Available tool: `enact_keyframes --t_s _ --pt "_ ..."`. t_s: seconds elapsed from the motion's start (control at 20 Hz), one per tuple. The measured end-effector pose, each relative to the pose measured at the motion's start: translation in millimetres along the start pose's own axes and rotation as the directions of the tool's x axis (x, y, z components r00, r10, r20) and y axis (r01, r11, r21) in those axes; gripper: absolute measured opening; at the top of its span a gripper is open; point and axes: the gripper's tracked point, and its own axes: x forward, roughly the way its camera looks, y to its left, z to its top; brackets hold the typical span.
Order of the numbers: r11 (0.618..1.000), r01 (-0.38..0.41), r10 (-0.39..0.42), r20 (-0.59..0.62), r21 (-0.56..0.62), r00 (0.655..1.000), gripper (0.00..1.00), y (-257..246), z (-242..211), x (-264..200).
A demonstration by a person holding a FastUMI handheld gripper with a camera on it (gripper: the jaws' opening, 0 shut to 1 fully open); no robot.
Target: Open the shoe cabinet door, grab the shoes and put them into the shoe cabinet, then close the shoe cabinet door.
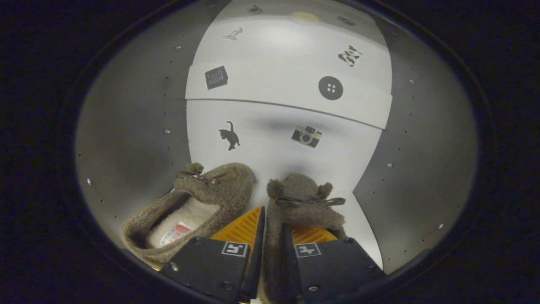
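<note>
Gripper view: tool point(273, 236) clamps right shoe's point(301, 198) wall inside cabinet point(126, 139).

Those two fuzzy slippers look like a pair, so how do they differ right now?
The right slipper has its side wall pinched between the claw fingers, squeezing it narrow, while the left slipper sits free beside them. The left slipper gapes open, showing its pale lining and a label; the right slipper's opening is hidden. Both are brown, fuzzy, with a small bow, toes pointing toward the white stickered panel.
</note>
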Motion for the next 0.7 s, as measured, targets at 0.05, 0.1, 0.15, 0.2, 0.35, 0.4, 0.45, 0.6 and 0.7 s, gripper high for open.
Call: enact_keyframes --t_s 0.05,0.1,0.15,0.2,0.35,0.4,0.45,0.6,0.7 --pt "1.0 0.01 -0.01 -0.012 -0.005 1.0 0.36 0 -1 0" --pt "1.0 0.028 -0.028 -0.013 -0.007 1.0 0.44 -2 0 -2" --pt "0.999 0.036 -0.036 -0.012 -0.004 0.999 0.48 -4 0 -5" --pt "0.999 0.039 -0.039 -0.009 0.007 0.999 0.49 -4 2 -8" --pt "0.998 0.044 -0.044 -0.001 0.041 0.999 0.56 -8 2 -23" --pt "0.998 0.039 -0.039 0.001 0.052 0.999 0.57 -9 2 -30" --pt "0.997 0.038 -0.039 0.013 0.064 0.999 0.58 -10 2 -39" --pt "0.993 0.076 -0.086 0.115 0.088 0.99 0.67 -23 15 -80" --pt "0.991 0.091 -0.106 0.177 0.094 0.978 0.75 -28 23 -119"
